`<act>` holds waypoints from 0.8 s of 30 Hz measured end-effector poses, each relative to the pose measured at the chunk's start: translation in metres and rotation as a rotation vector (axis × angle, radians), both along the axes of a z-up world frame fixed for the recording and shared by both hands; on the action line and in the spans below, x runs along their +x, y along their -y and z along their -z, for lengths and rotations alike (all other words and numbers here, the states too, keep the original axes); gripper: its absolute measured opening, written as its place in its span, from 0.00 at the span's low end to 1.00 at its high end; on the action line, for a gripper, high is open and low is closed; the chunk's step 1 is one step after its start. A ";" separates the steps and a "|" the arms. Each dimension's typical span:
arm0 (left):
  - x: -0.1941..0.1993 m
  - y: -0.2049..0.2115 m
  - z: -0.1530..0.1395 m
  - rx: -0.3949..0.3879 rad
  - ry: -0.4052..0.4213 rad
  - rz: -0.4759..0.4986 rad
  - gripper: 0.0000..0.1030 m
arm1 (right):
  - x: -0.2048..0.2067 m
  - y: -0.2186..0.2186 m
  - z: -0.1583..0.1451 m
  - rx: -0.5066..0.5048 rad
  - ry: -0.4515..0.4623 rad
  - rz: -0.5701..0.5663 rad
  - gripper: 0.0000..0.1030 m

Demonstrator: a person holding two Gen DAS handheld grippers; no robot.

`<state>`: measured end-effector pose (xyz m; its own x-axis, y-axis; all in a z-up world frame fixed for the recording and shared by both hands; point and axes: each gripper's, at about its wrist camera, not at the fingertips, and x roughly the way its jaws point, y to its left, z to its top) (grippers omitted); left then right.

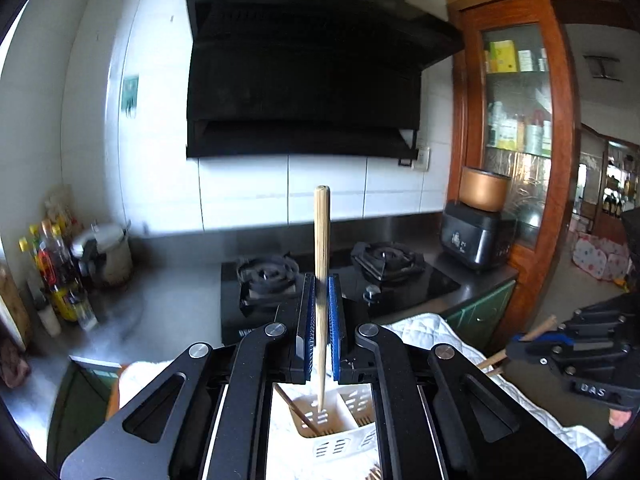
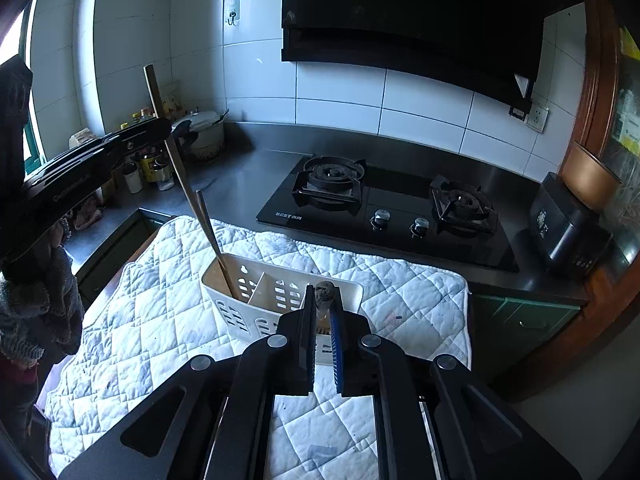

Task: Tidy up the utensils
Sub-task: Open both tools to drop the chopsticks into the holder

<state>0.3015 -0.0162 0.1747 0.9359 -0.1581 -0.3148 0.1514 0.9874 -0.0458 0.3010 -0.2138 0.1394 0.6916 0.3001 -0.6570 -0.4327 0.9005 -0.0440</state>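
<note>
My left gripper is shut on a pale bamboo chopstick that stands upright. Its lower tip hangs in the left compartment of the white slotted caddy, beside a darker chopstick that leans there. In the right wrist view the left gripper holds that chopstick above the caddy, where the other chopstick leans. My right gripper is shut on a chopstick seen end-on, just in front of the caddy's right compartment. In the left wrist view the right gripper grips that stick out to the right.
The caddy stands on a white quilted mat in front of a black two-burner gas hob. A rice cooker sits at the right, bottles and a pot at the left. A person's dark sleeve is at the left edge.
</note>
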 end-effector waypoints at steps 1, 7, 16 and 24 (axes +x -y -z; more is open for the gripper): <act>0.006 -0.002 0.006 -0.002 -0.016 -0.001 0.05 | 0.002 -0.001 0.004 -0.007 -0.008 -0.001 0.06; 0.028 -0.010 0.044 -0.017 -0.120 0.011 0.05 | 0.013 -0.006 0.023 -0.013 -0.043 0.004 0.06; 0.032 -0.010 0.072 -0.009 -0.174 0.039 0.07 | 0.014 -0.008 0.035 -0.010 -0.046 0.007 0.08; 0.003 0.001 0.055 0.029 -0.132 0.032 0.35 | -0.011 0.006 0.015 0.032 0.034 0.024 0.24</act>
